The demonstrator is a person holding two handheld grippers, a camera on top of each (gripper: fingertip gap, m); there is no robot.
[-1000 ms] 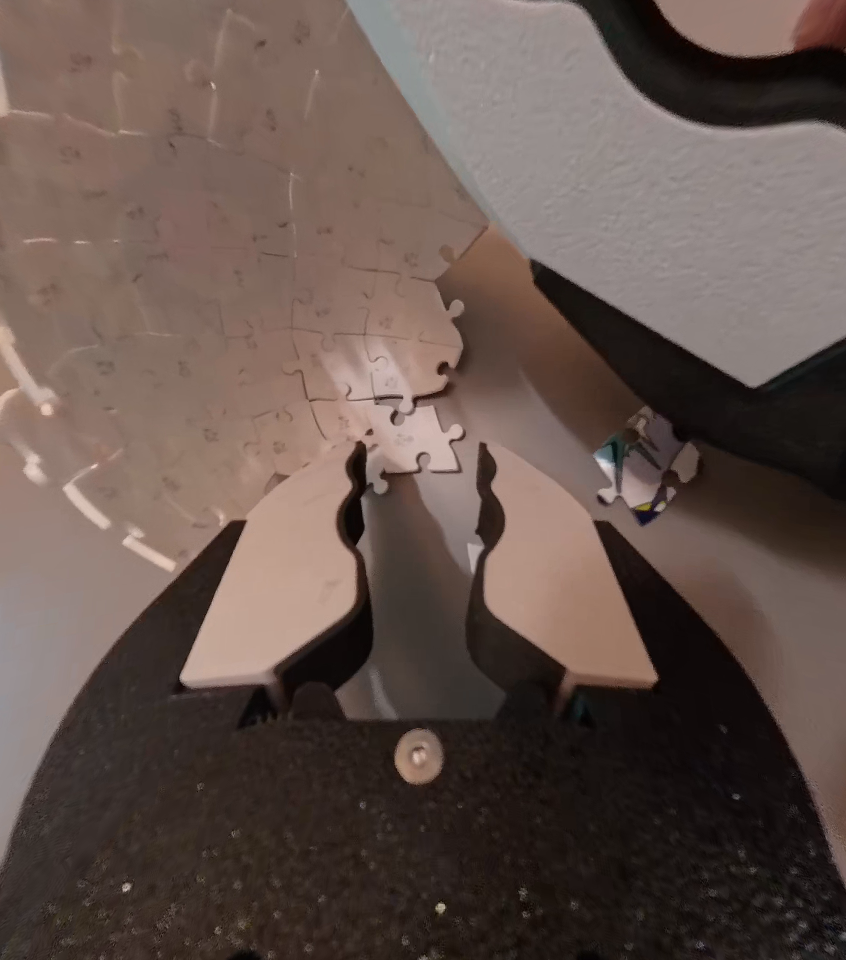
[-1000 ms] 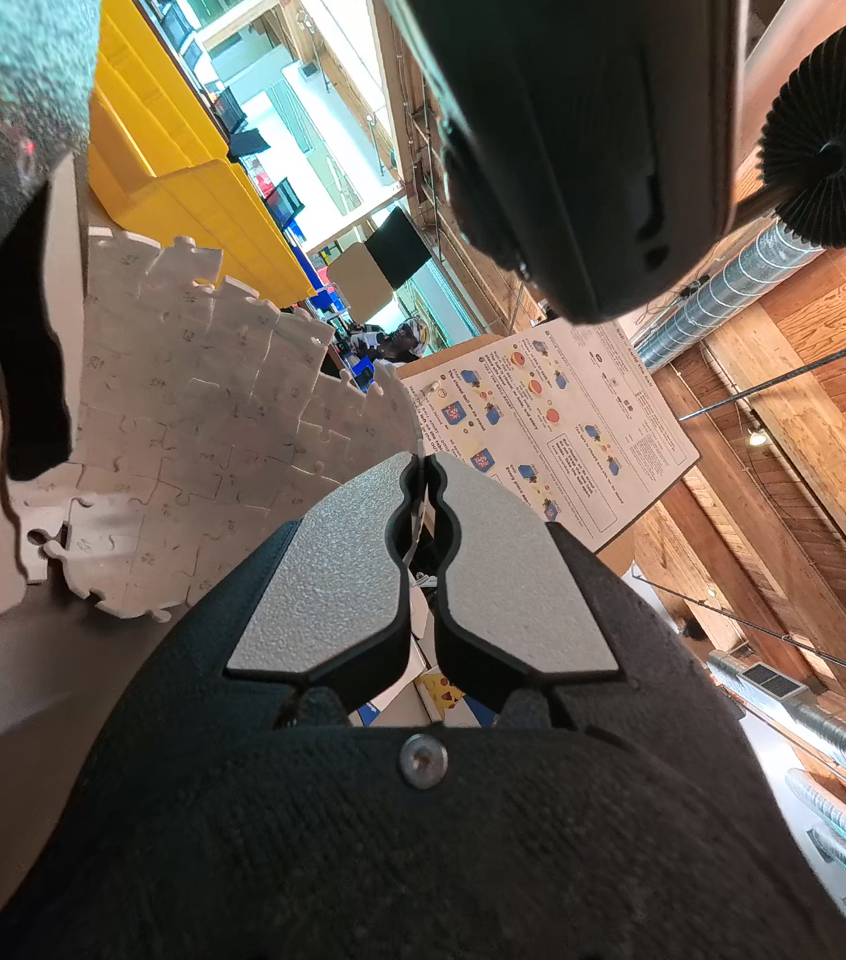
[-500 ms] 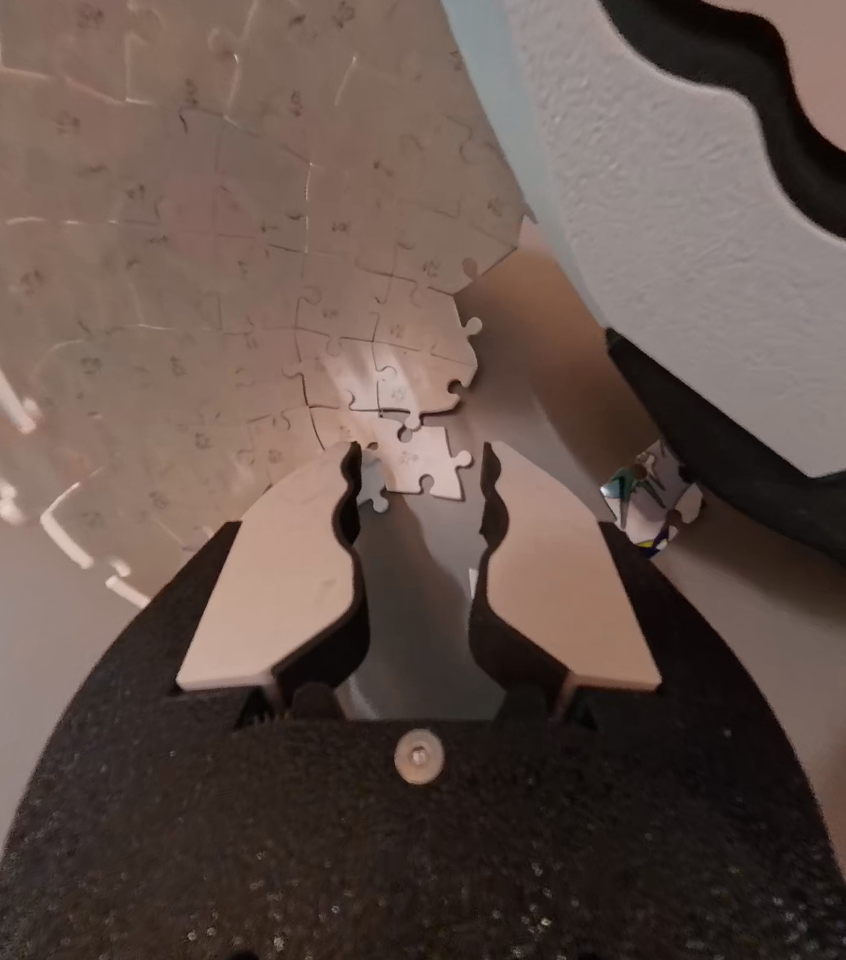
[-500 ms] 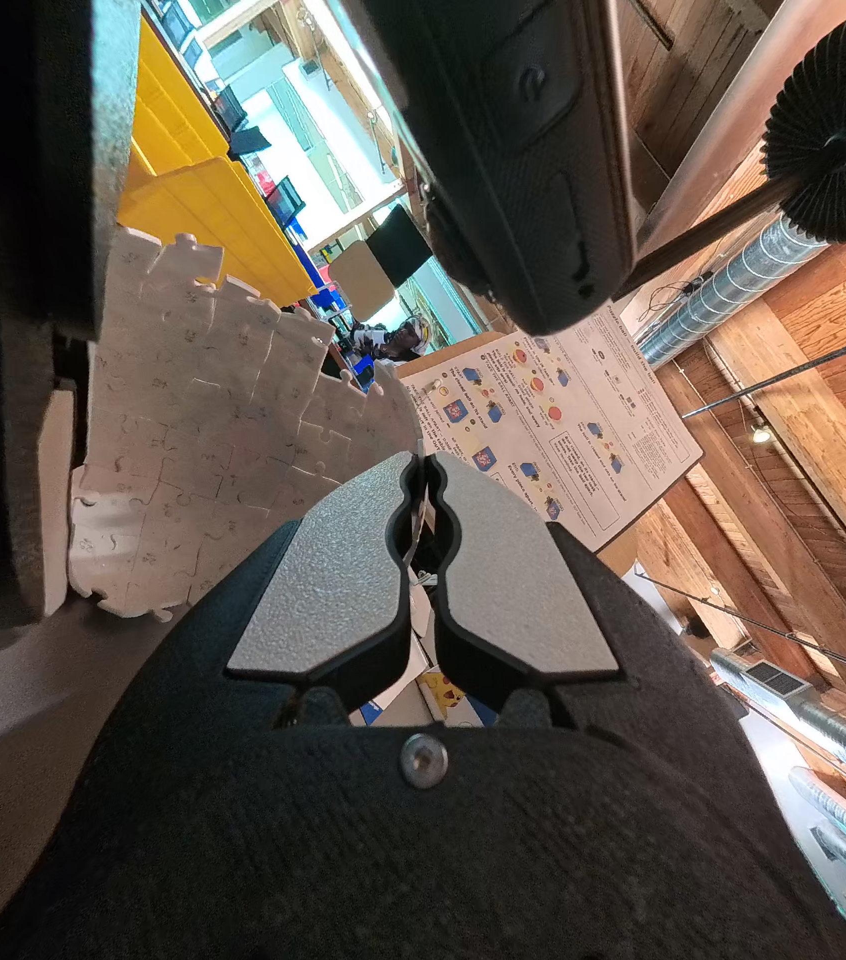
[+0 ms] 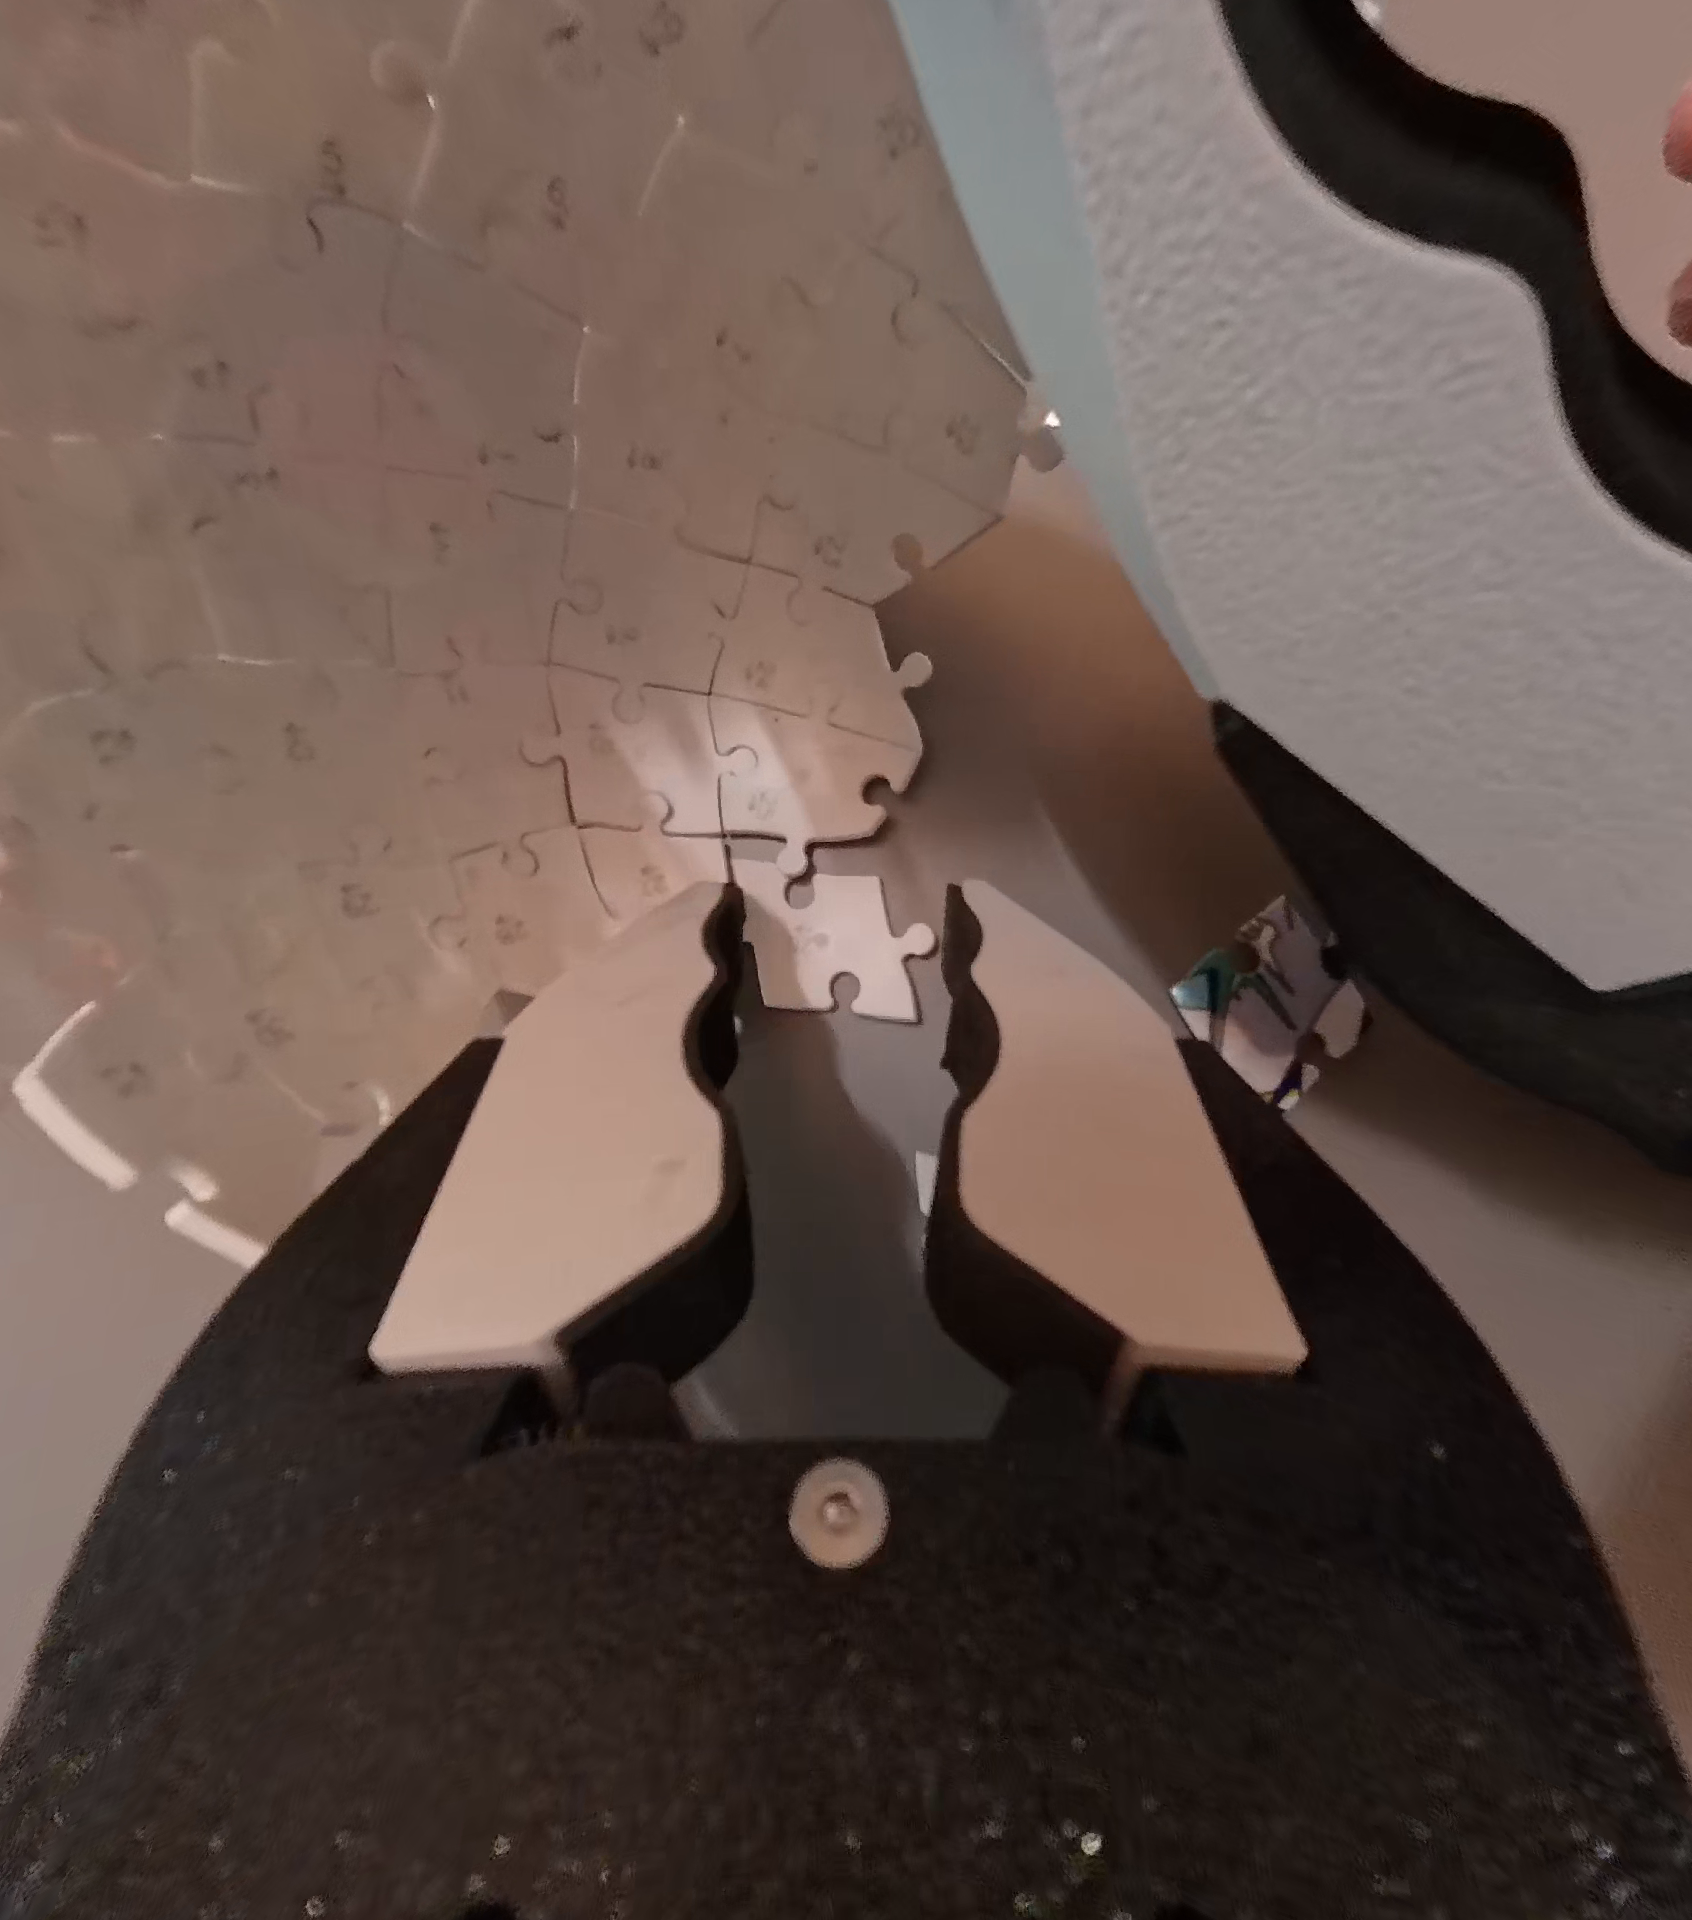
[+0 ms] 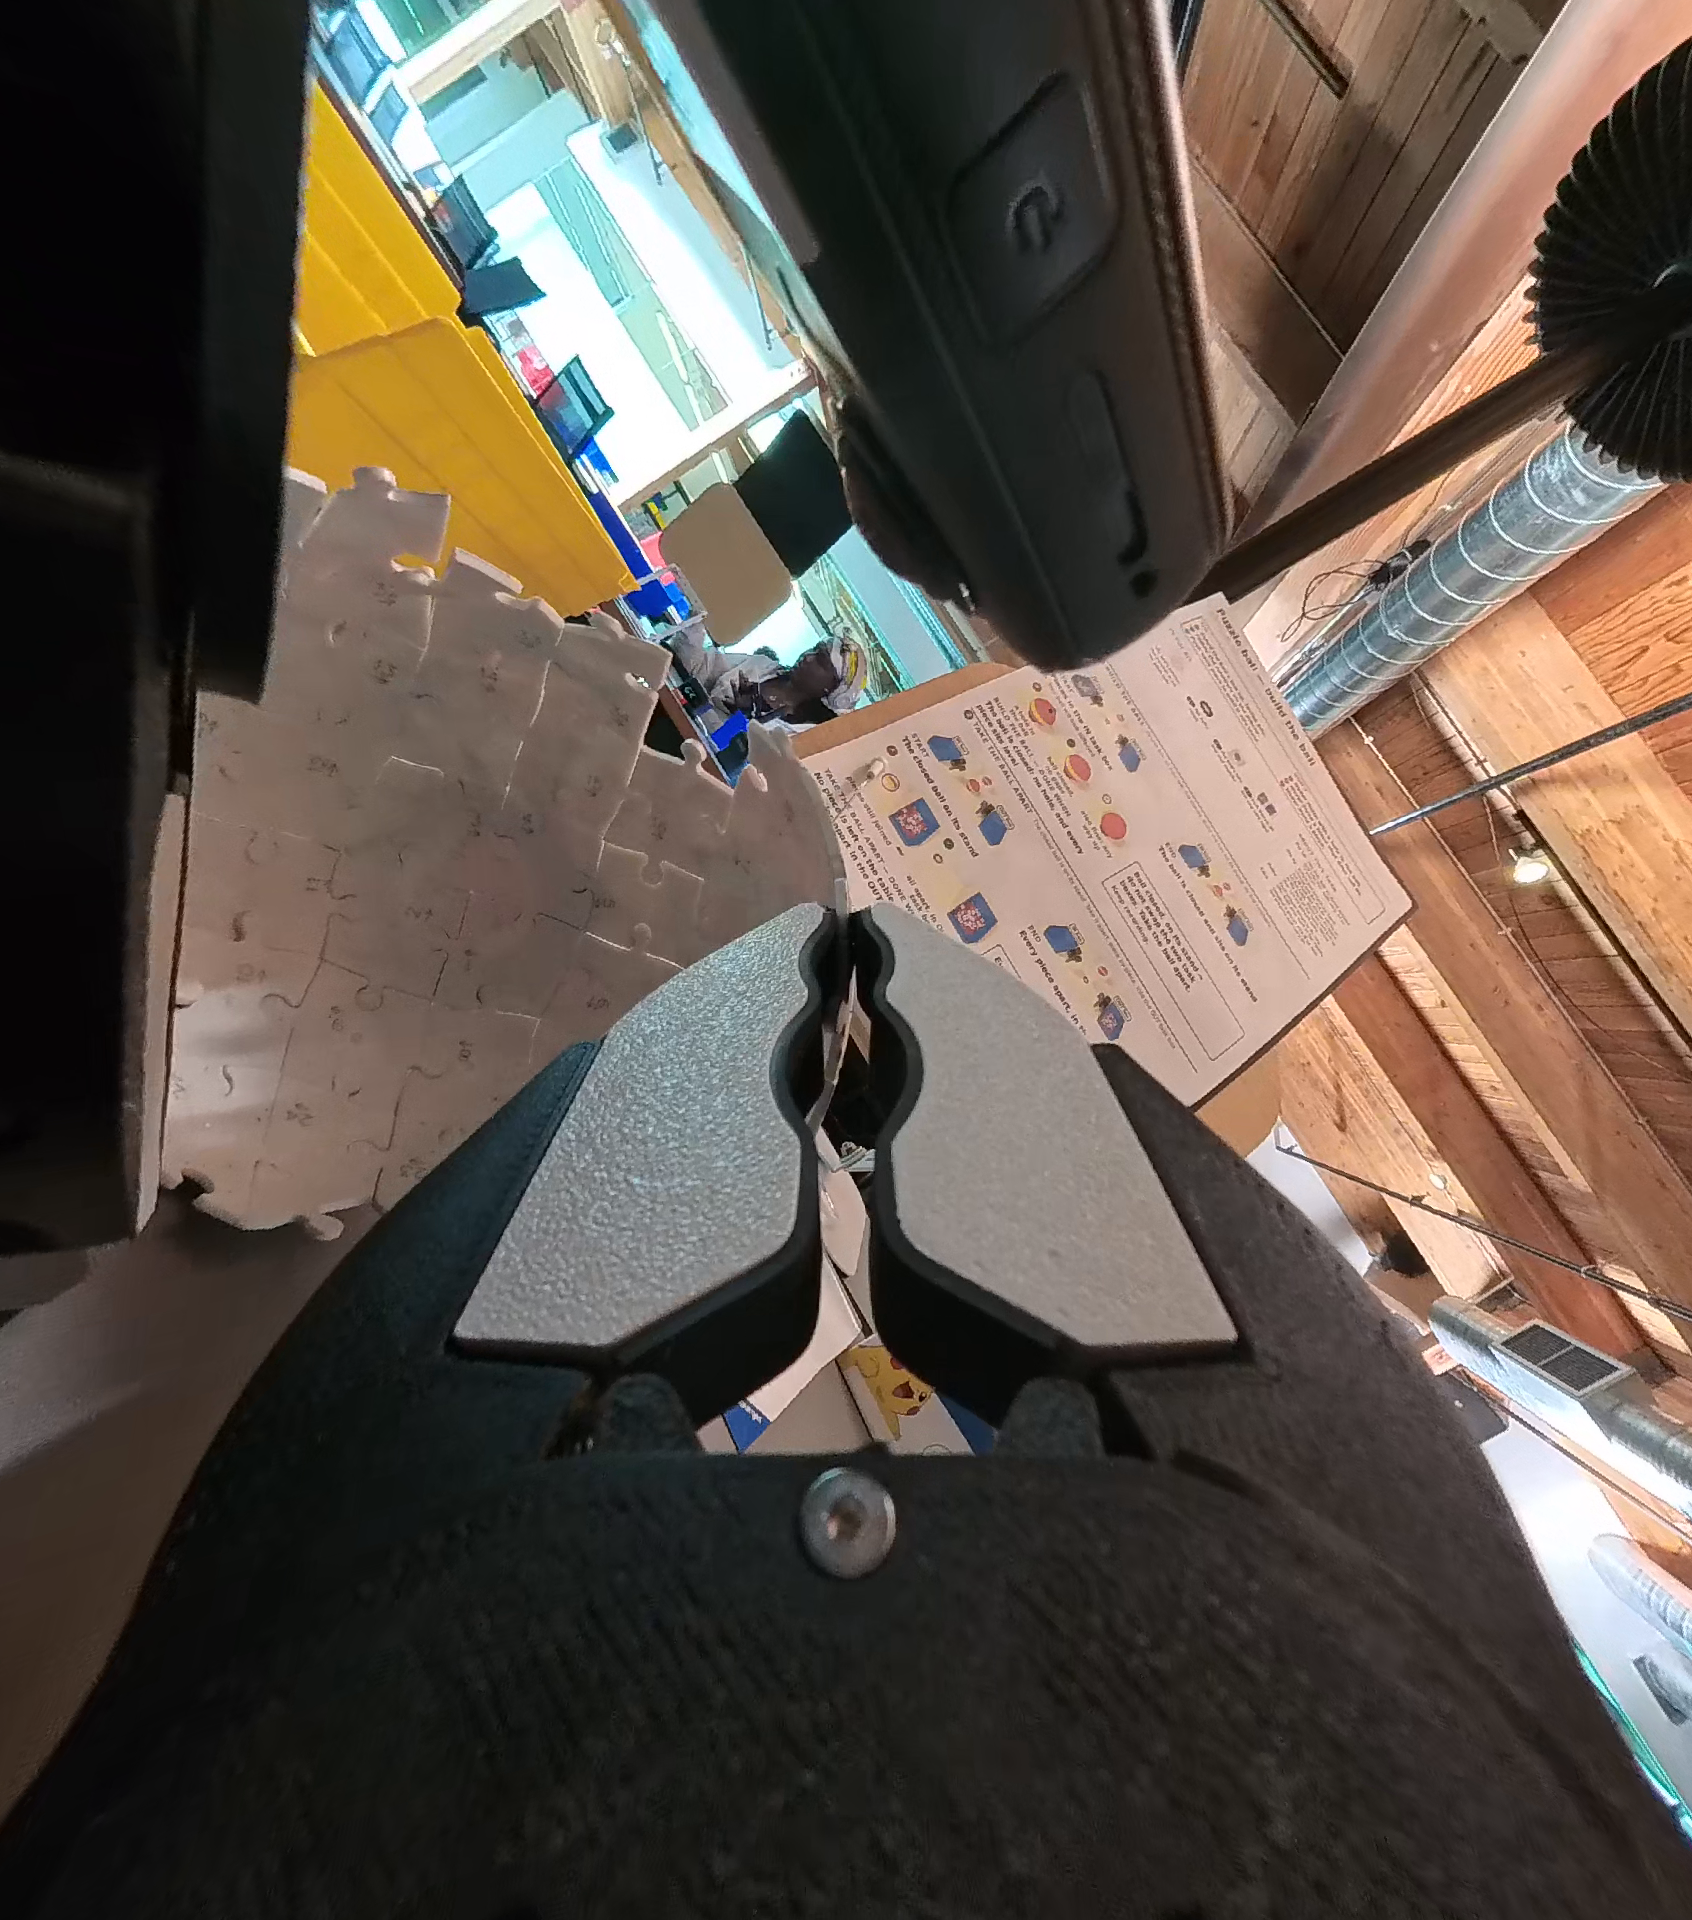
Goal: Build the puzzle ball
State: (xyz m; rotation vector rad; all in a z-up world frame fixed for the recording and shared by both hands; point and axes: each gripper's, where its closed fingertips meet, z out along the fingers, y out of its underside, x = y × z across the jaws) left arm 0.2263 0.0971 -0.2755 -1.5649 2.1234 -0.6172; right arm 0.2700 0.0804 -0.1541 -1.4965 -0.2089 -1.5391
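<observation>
Puzzle ball [image 5: 426,540] shell's jagged edge meets the parted left claw [image 5: 842,914] (right claw [image 6: 847,920] pinches its rim).

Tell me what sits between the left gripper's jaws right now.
In the left wrist view, the left gripper stands open; the lowest piece of the white puzzle shell lies between its tips, touching neither.

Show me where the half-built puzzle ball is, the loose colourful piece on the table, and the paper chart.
half-built puzzle ball [image 5: 468,540], left wrist view, its pale inner face.
loose colourful piece [image 5: 1268,997], left wrist view, its printed middle.
paper chart [image 6: 1164,831], right wrist view, centre of the sheet.
</observation>
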